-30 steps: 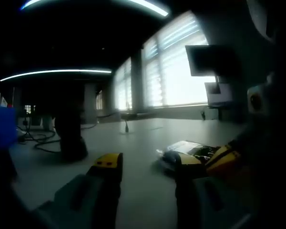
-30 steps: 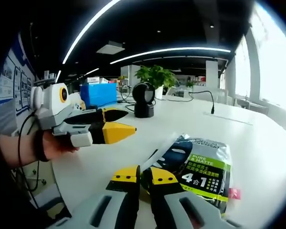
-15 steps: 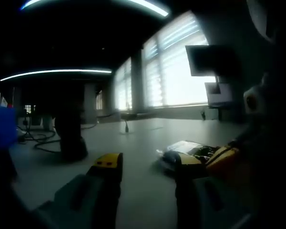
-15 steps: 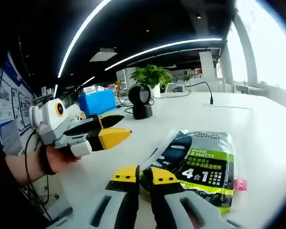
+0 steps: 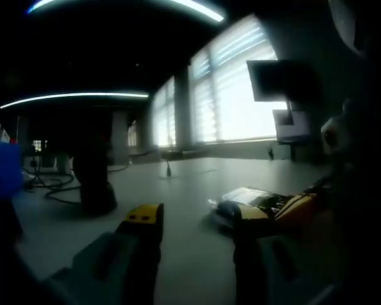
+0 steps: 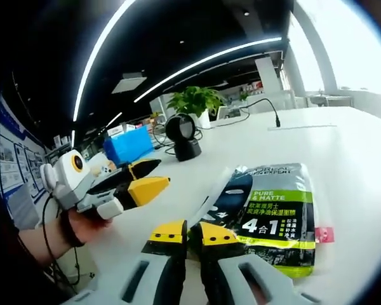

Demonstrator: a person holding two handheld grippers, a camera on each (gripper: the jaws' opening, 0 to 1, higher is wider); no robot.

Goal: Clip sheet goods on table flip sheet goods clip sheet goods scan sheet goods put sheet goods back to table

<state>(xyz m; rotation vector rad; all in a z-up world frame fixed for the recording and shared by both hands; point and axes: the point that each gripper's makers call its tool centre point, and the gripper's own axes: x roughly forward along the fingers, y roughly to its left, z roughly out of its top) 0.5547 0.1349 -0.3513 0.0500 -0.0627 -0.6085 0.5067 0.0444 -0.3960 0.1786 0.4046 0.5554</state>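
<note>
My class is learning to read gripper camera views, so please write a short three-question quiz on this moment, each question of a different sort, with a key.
1. True or false: the right gripper is shut on a corner of the packet.
2. Multiple choice: the black scanner stands on the table (A) beyond the packet, near the plant; (B) on top of the packet; (C) between the left gripper's jaws.
3. Fill in: the left gripper, held in a hand, has its jaws ____ and holds nothing.

Key: 1 true; 2 A; 3 open.
</note>
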